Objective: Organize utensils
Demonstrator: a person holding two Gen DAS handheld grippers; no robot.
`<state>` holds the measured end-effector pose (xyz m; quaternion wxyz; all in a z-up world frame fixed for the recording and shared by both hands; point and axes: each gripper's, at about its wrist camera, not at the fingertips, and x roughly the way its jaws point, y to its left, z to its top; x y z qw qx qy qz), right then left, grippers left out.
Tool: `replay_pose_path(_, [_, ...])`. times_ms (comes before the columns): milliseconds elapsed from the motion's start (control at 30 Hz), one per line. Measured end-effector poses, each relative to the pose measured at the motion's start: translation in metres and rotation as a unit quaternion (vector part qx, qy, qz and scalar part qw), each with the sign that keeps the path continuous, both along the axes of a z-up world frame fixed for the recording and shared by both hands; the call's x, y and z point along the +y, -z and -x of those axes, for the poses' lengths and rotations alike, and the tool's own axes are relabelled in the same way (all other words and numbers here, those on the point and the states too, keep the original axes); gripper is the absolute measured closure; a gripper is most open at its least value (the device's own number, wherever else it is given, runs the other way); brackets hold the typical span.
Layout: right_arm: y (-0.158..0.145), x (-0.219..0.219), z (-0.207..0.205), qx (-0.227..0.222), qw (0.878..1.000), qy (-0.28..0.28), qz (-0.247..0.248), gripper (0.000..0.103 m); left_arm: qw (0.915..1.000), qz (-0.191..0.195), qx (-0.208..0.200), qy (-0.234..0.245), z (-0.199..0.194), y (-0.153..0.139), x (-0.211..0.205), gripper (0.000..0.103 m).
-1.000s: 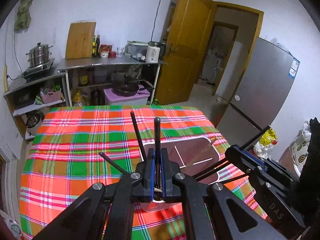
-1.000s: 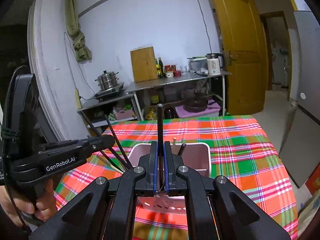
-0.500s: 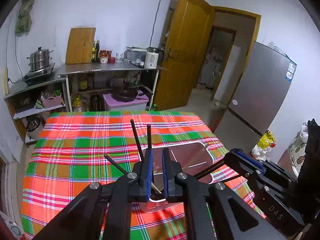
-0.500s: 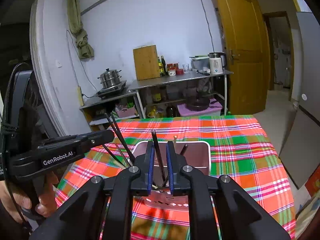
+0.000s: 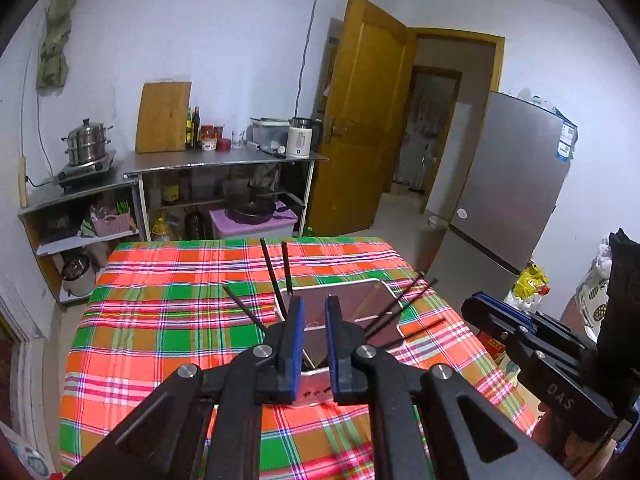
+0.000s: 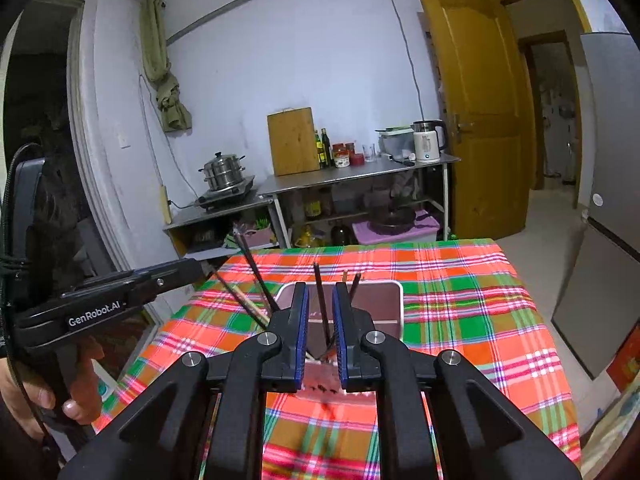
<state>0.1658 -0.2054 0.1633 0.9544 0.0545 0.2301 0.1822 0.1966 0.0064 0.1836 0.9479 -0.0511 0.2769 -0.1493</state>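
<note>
Plaid cloth point(image 5: 160, 320) in red, green and orange covers the table on which a pale rectangular utensil holder point(image 6: 394, 312) stands, with a kitchen shelf unit point(image 5: 224, 164) and a yellow door point(image 5: 360, 120) behind. Both grippers, clamped a second ago on upright dark chopsticks point(image 5: 286, 268) inside the holder, now stand with a narrow gap between the pads and nothing pressed. The left gripper point(image 5: 312, 340) frames only the holder's interior. The right gripper point(image 6: 320, 332) has one dark stick showing in its gap, seemingly farther off and leaning in the holder, not gripped. Both views sit slightly higher and farther from the holder than before. By this reading, each stick is released into the container and that placement is done. Chopsticks fan outward over the holder's rim on both sides. Hidden: the holder's near wall and floor, masked by the gripper bodies; whether any utensils lie elsewhere on the table; the exact stick count.
</note>
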Motion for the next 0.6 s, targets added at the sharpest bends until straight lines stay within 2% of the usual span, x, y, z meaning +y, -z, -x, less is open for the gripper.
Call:
replay_pose_path(67, [0.002, -0.001, 0.011, -0.002, 1.0, 0.0, 0.002, 0.091, 1.0, 0.001, -0.003, 0.002, 0.013, 0.003, -0.001, 0.092])
replay_pose_path(133, [0.004, -0.001, 0.02, -0.004, 1.0, 0.0, 0.003, 0.091, 1.0, -0.002, -0.006, 0.001, 0.025, 0.006, -0.003, 0.084])
replay_pose_path(200, [0.007, 0.0, 0.027, -0.004, 1.0, -0.001, 0.005, 0.09, 0.9999, -0.002, -0.01, 0.003, 0.037, 0.01, -0.005, 0.081])
replay_pose_path(600, [0.04, 0.002, 0.072, 0.002, 1.0, -0.002, 0.025, 0.09, 0.9999, -0.006, -0.013, -0.005, 0.095, 0.052, -0.014, 0.08])
